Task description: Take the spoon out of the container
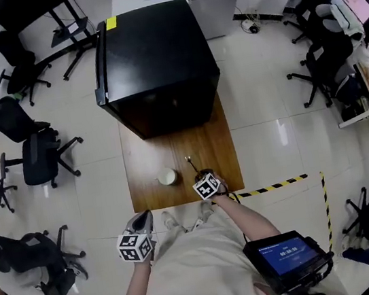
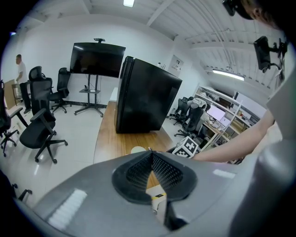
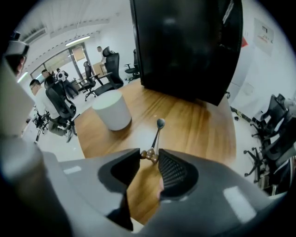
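Right gripper view: right gripper (image 3: 149, 154) is clamped on the beaded end of the spoon (image 3: 156, 134). The spoon is out of the white cup (image 3: 112, 110) and points at the black fridge (image 3: 185, 46). Can't tell if its bowl touches the wooden counter (image 3: 199, 125). Left gripper (image 2: 150, 156) is closed on nothing, off to the side. Tiled floor (image 1: 261, 111), office chairs (image 1: 38, 158) around. The text on the screen (image 1: 287, 257) is too blurry to read.

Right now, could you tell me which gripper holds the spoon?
The right gripper, clamped on the spoon by its handle; the left gripper is shut, empty.
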